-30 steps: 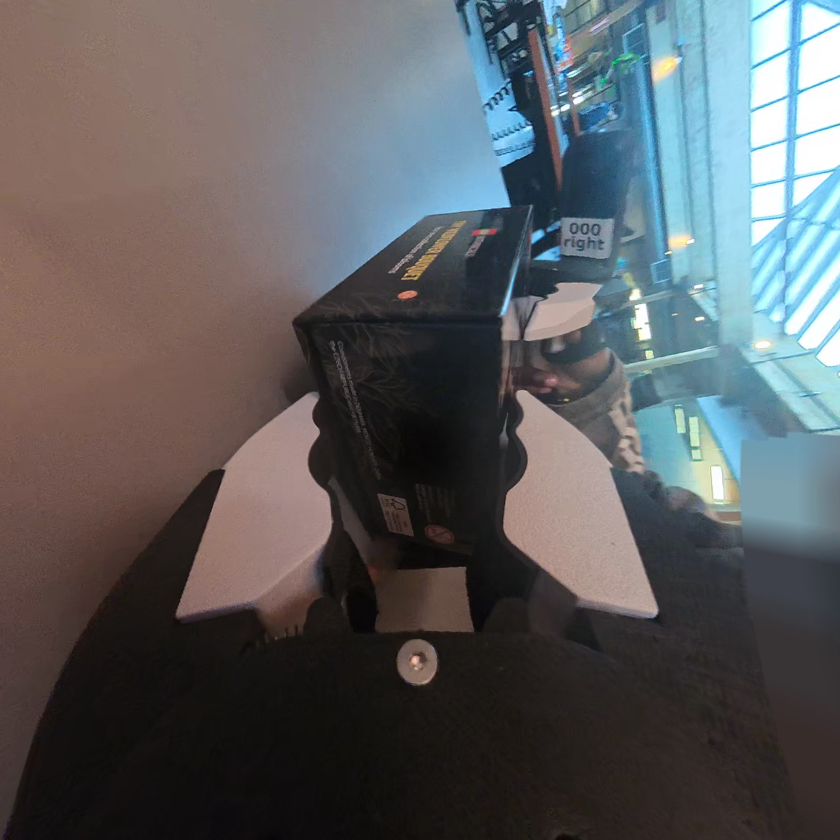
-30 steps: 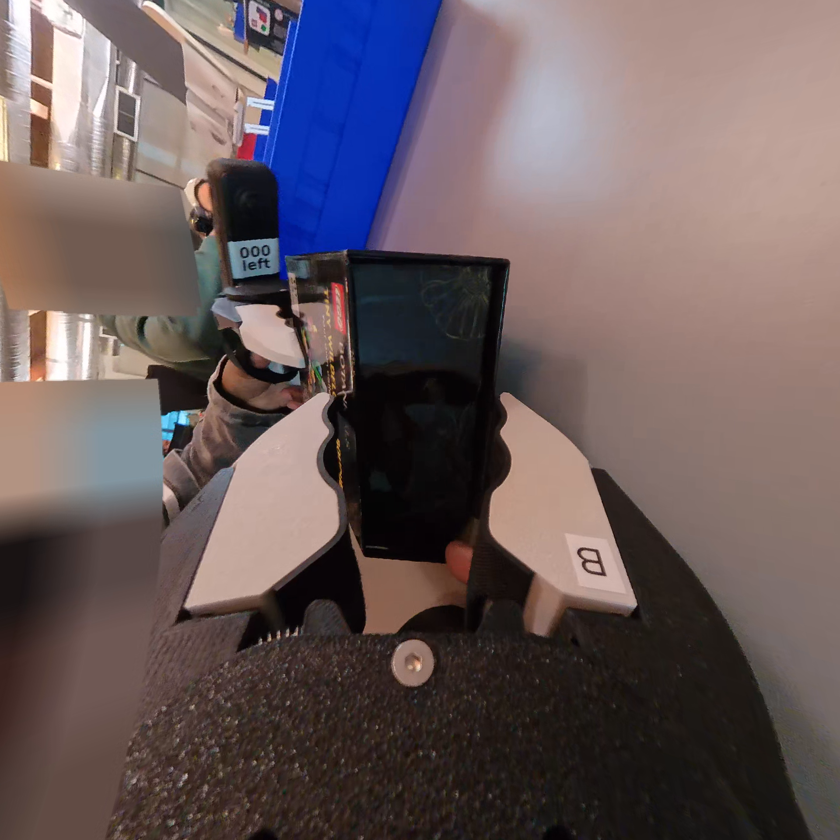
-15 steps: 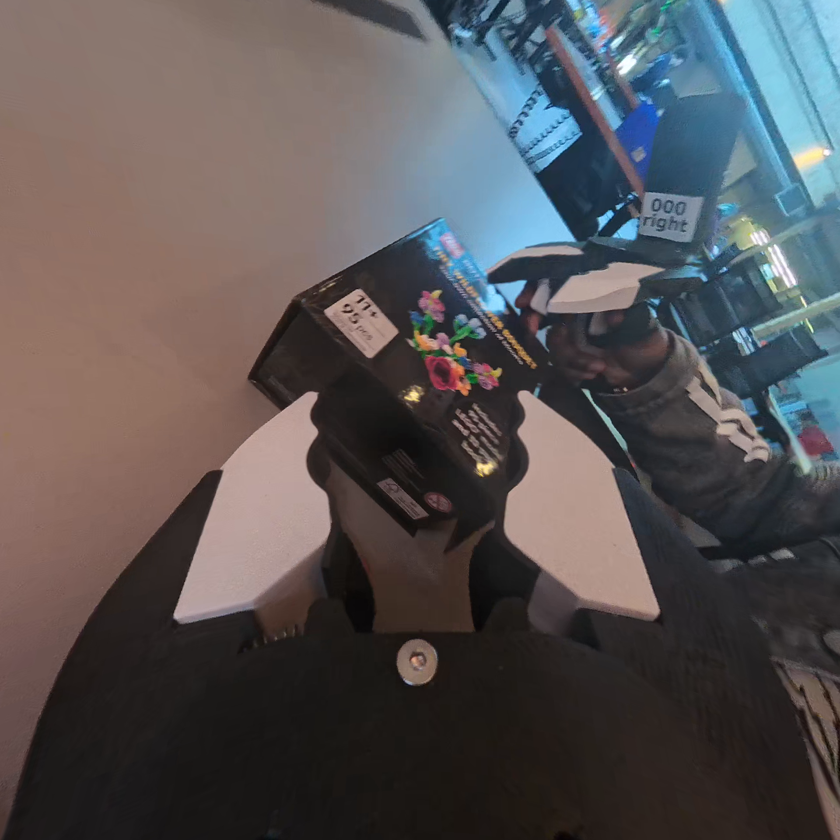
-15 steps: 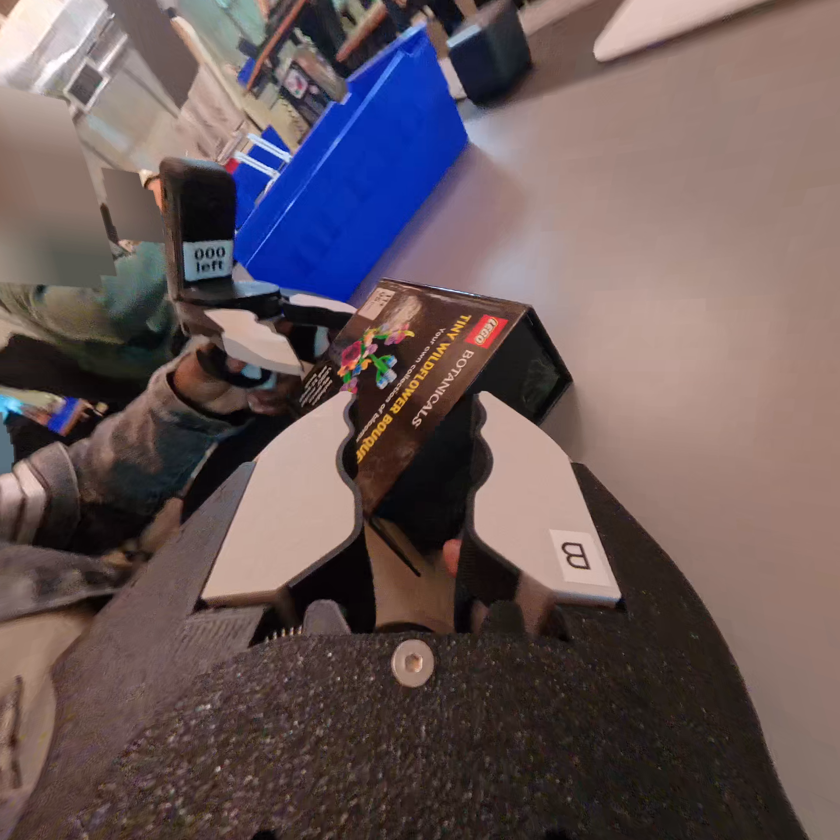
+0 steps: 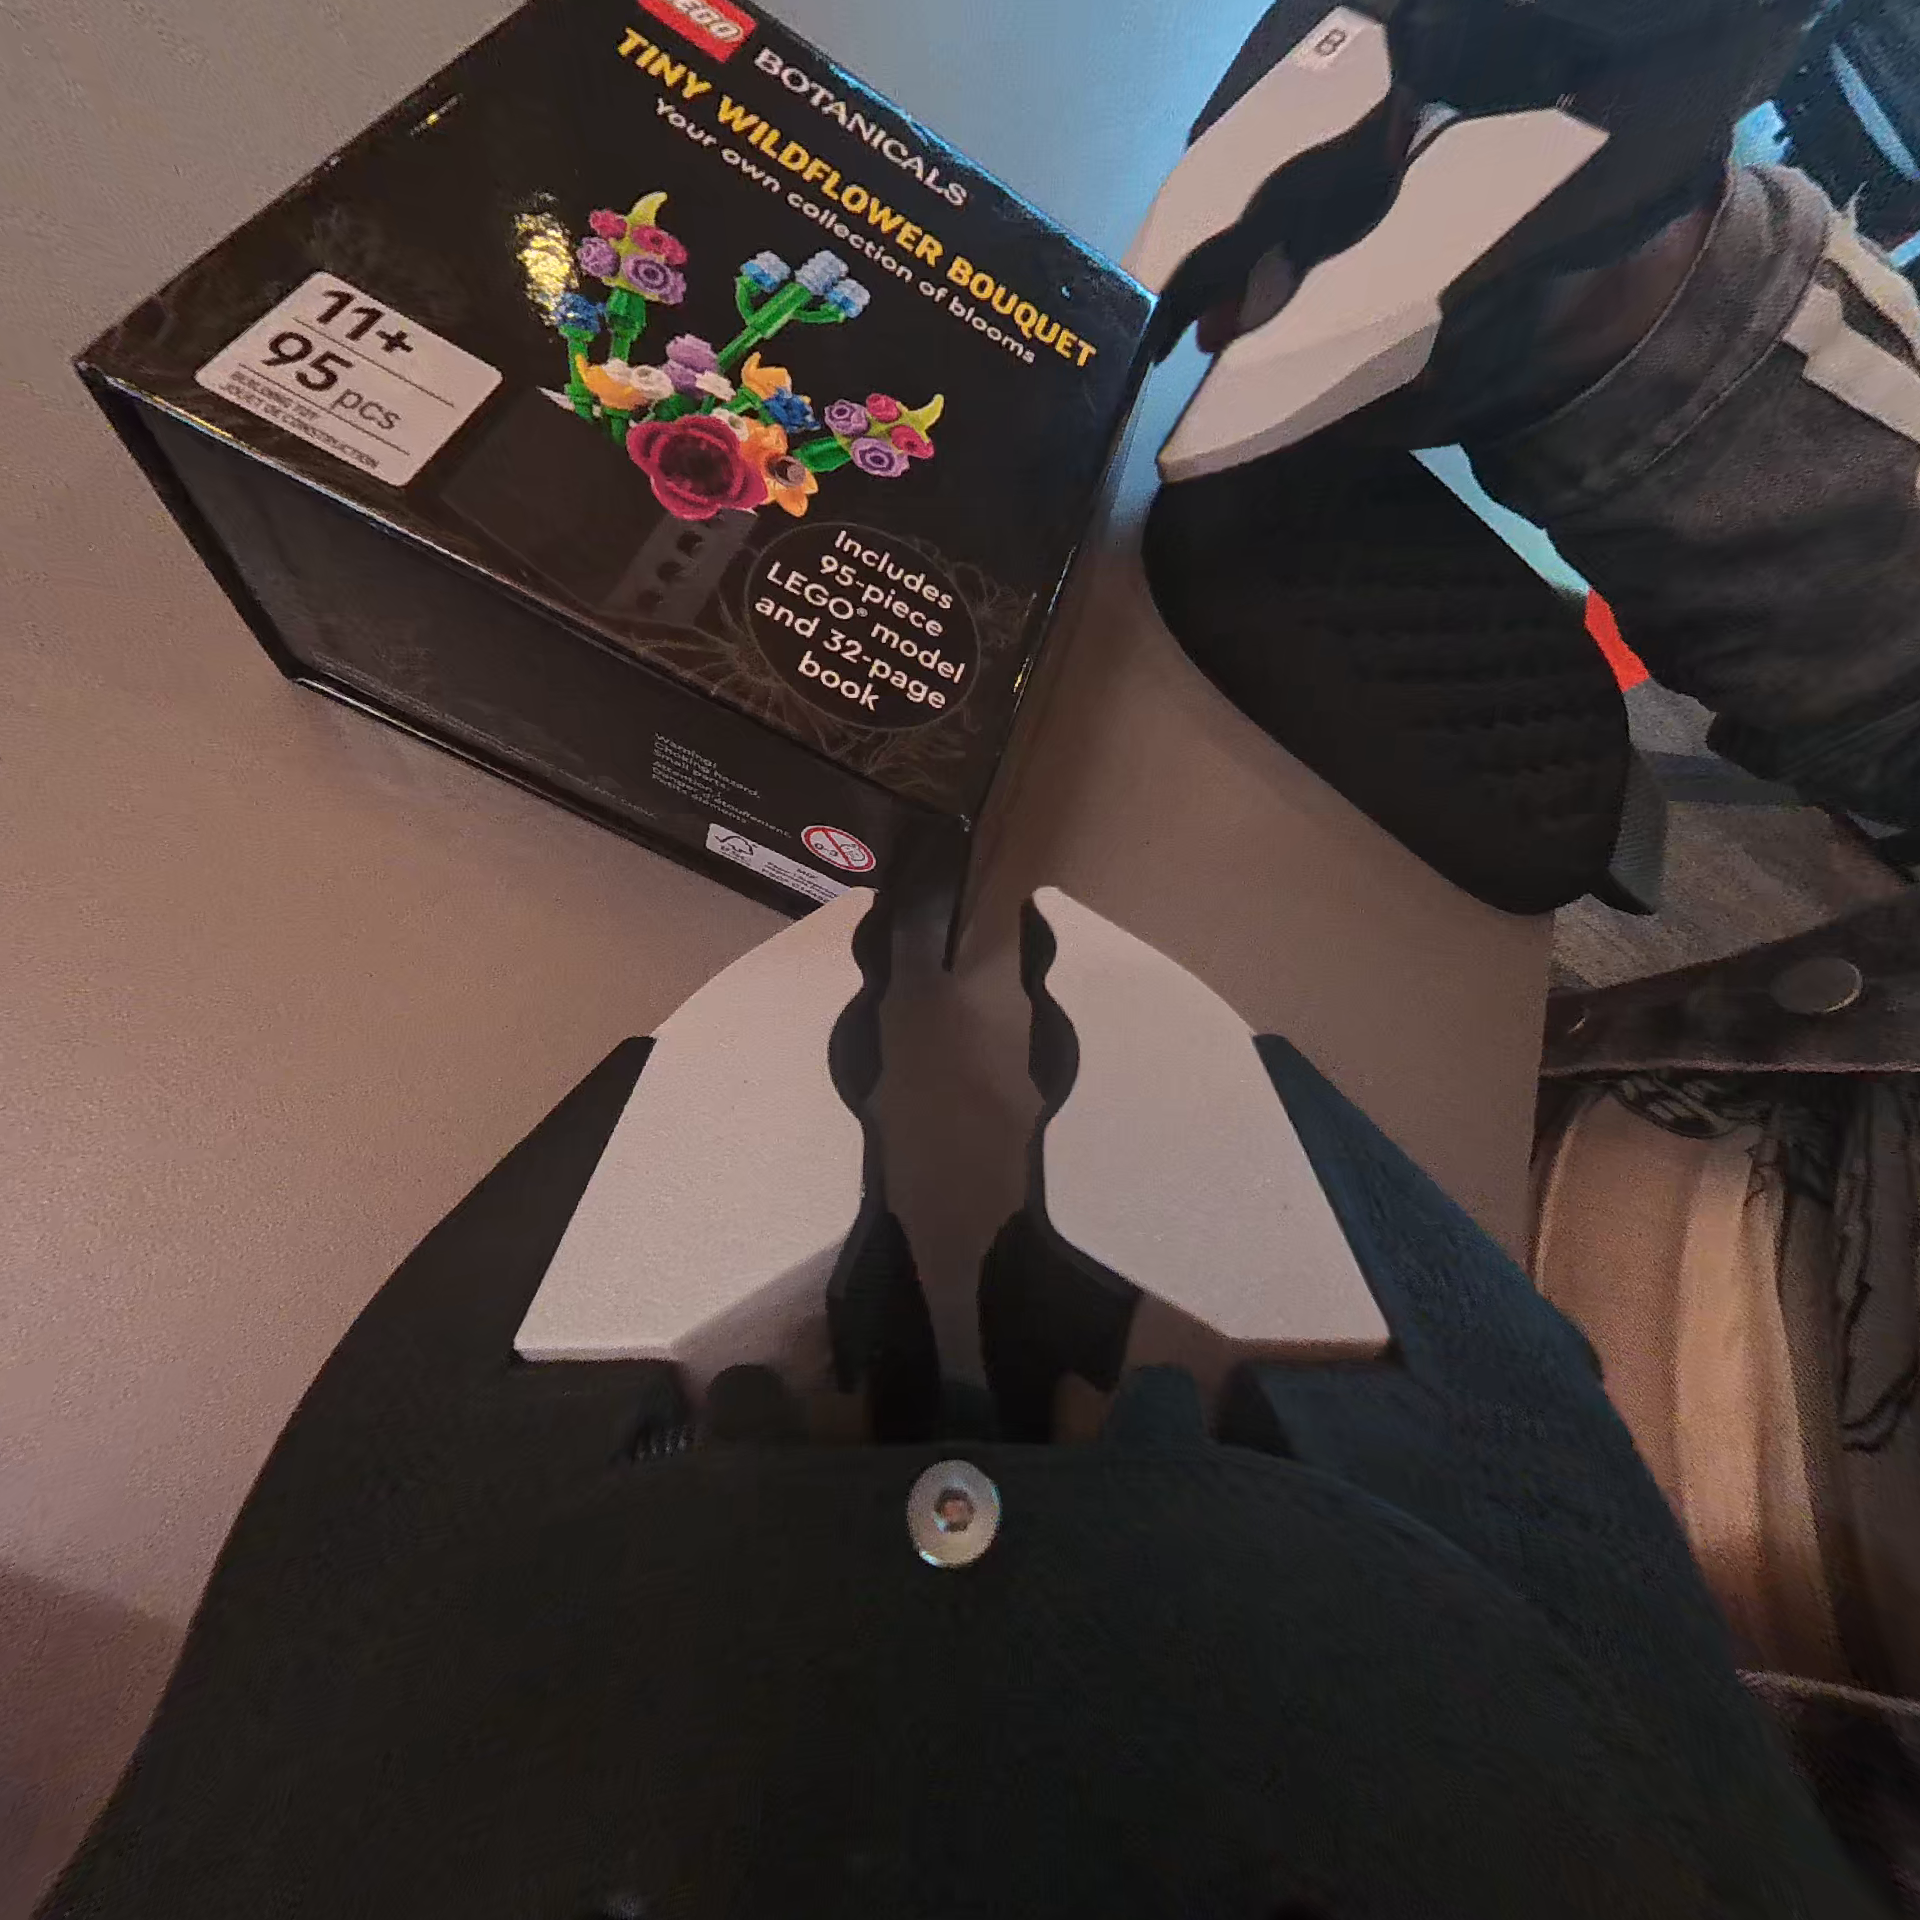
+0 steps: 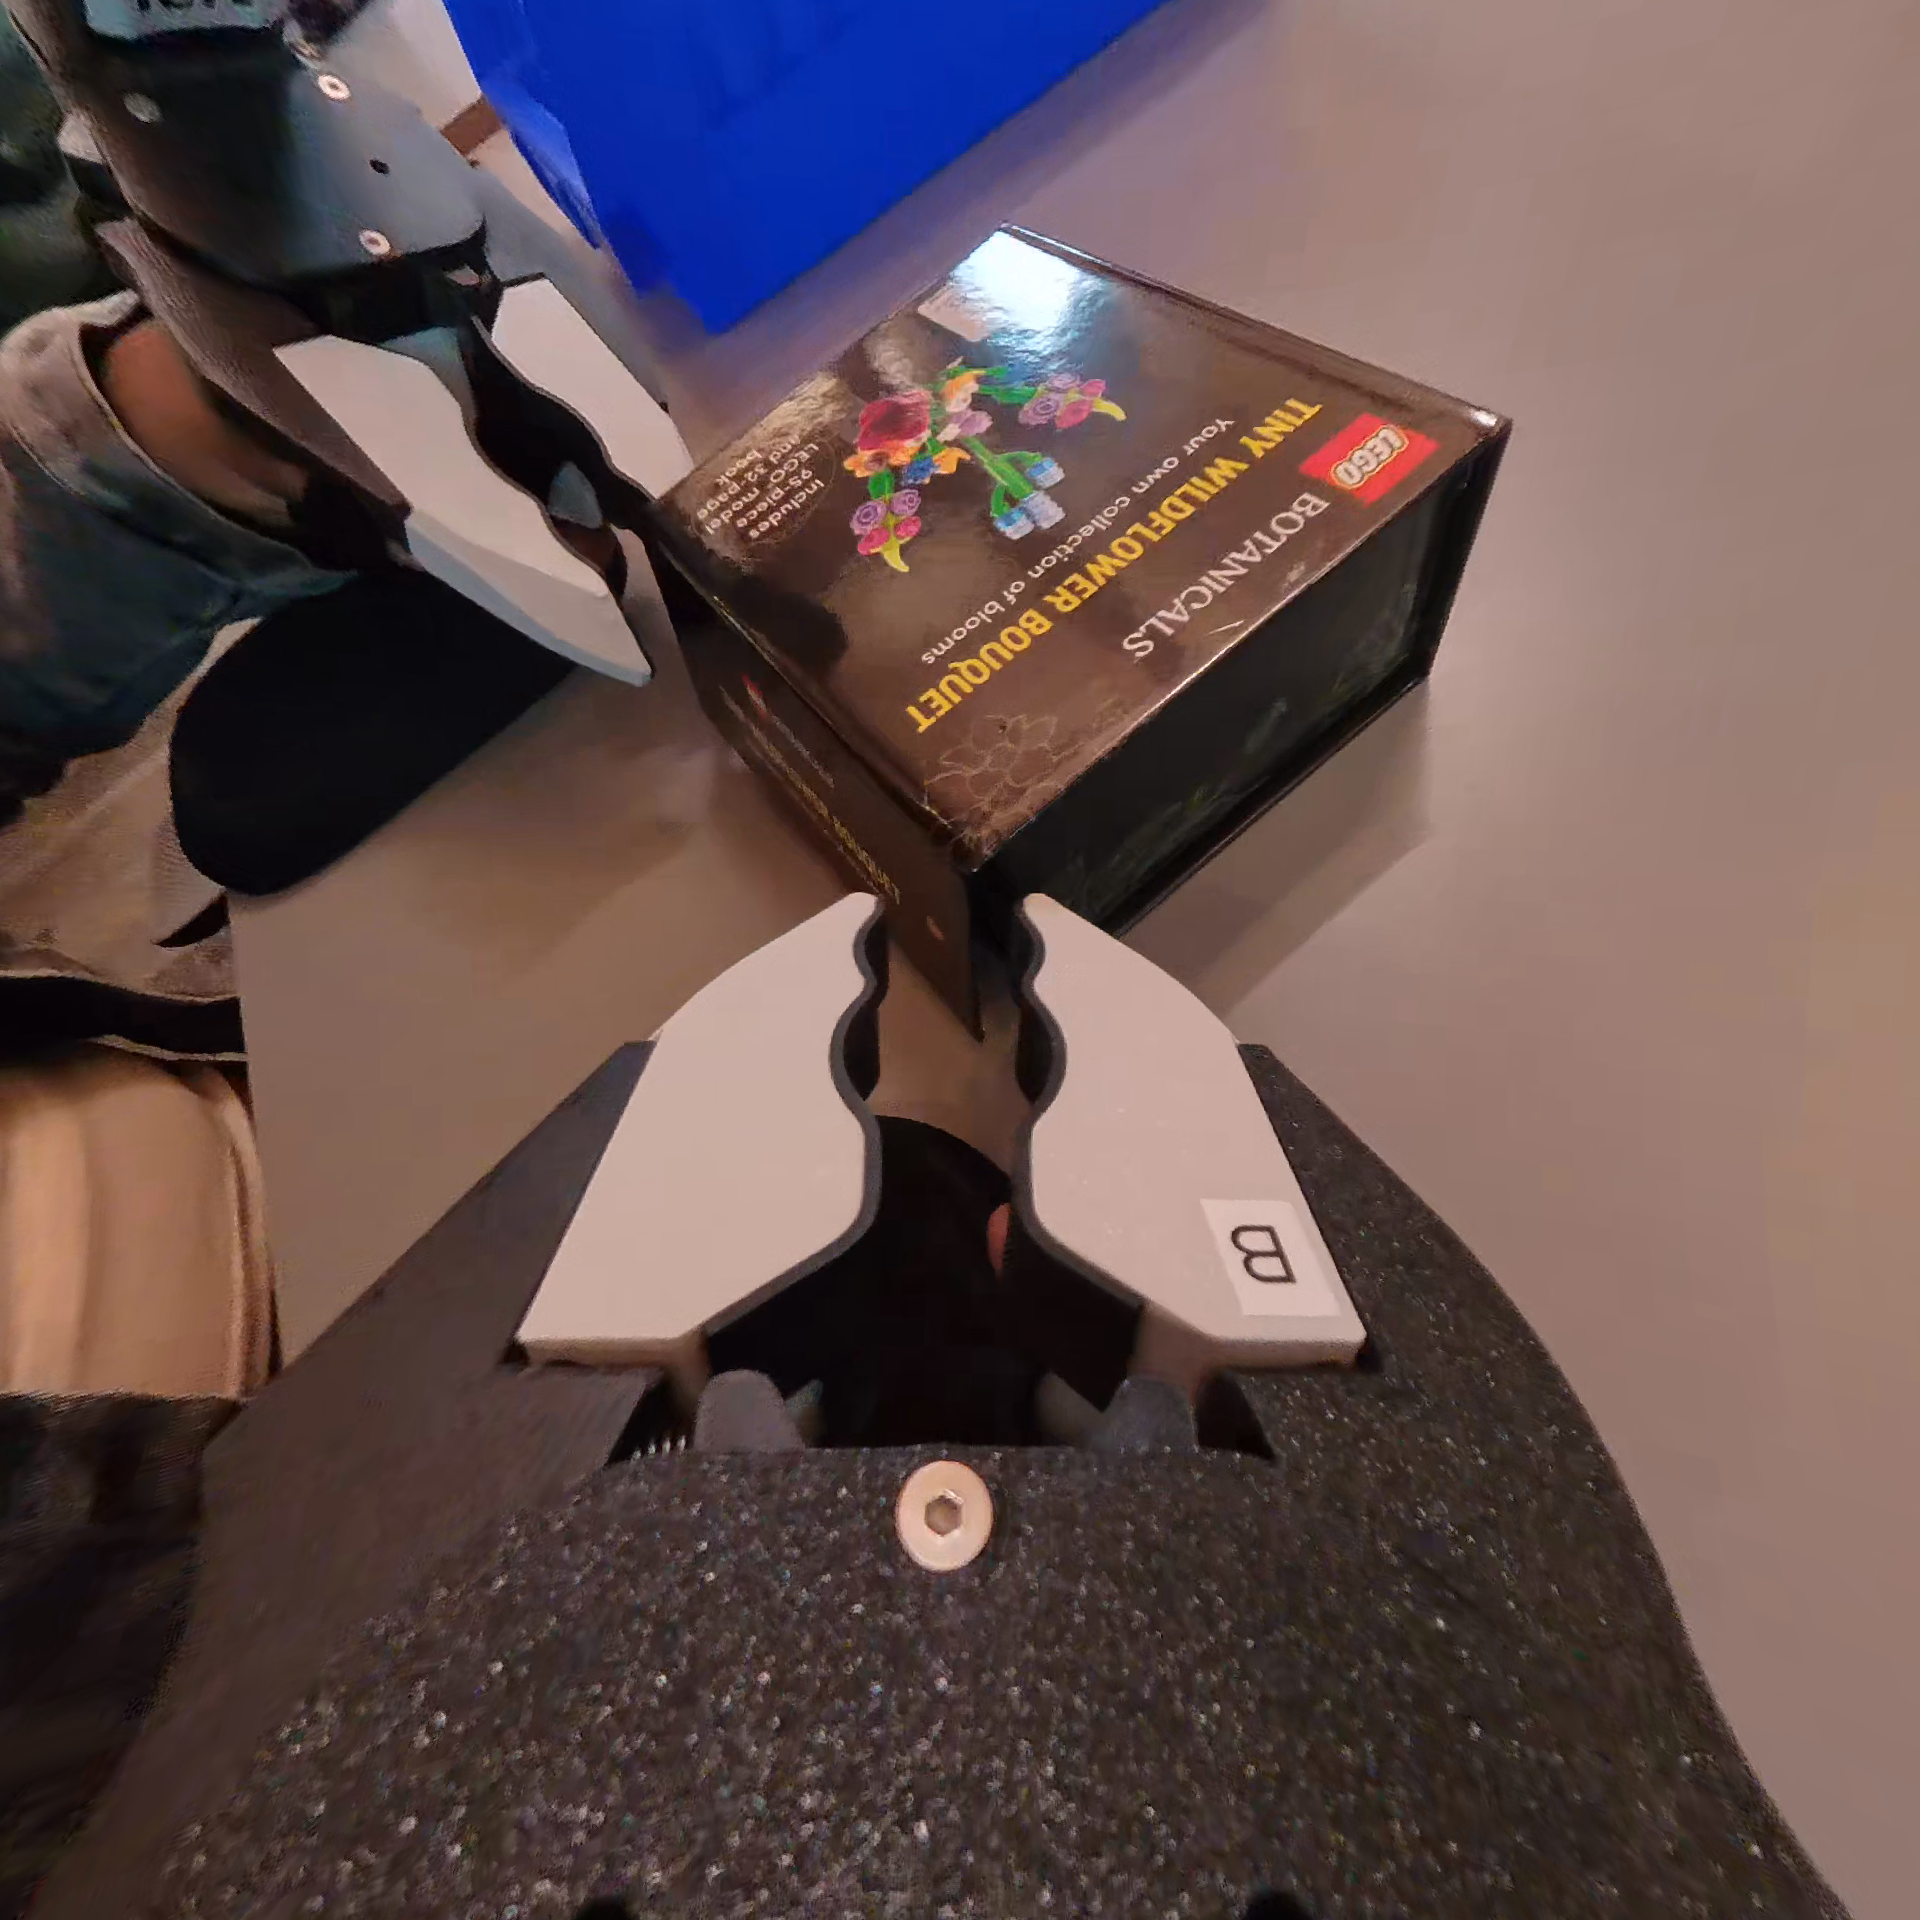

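One grey worktop [image 6: 1558, 935], one black box [image 6: 1091, 540] lying on it, side flap [image 6: 810, 748] hanging loose.
I count one worktop, one blue bin [image 6: 779, 125], one box, two grippers. My left gripper [image 5: 951, 925] and right gripper [image 6: 951, 925] each have their fingers narrowly spread around a flap corner, with no visible pinch. I'd centre the flap, then squeeze evenly.

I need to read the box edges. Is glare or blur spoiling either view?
Right wrist view: glare whitens the far corner of the box top; the blue bin and left tool look soft. Left wrist view: a small glint beside the flower picture, box otherwise sharp; right tool slightly blurred. Both views bend at the rims.
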